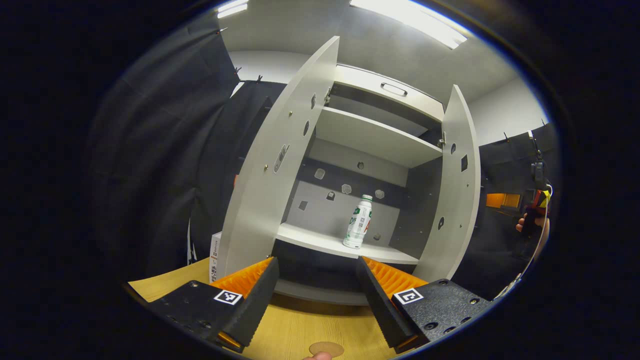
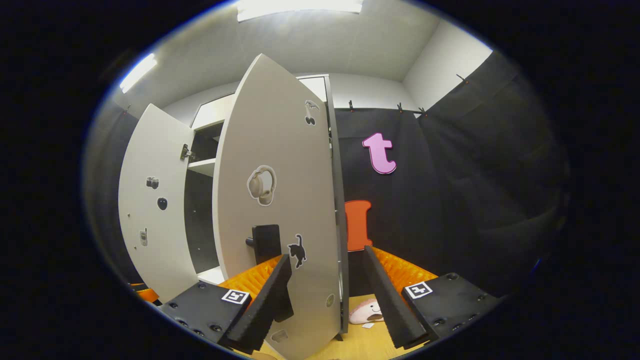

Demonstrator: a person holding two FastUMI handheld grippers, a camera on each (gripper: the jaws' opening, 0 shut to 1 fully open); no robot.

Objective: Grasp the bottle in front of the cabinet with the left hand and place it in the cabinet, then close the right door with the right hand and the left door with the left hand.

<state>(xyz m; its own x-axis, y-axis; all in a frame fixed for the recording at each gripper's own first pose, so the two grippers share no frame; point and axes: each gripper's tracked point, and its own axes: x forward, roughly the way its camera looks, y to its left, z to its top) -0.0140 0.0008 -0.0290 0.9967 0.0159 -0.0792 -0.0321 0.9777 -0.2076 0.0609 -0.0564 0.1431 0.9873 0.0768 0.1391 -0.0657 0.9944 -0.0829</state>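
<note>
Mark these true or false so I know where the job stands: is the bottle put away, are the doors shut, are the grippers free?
1. The bottle stands upright on a shelf inside the cabinet. True.
2. The left gripper is shut on the bottle. False: it is open and empty, back from the cabinet.
3. Both doors are closed. False: the left door and right door stand open.
4. The right gripper is open, close to the right door's outer face. True.

Both cabinet doors stand swung out, leaving an open way between them to the shelf (image 1: 320, 242), where only the bottle (image 1: 359, 222) stands. In the right gripper view, the right door (image 2: 275, 200) and its dark handle (image 2: 264, 242) stand just ahead of the right tongs (image 2: 327, 287).
</note>
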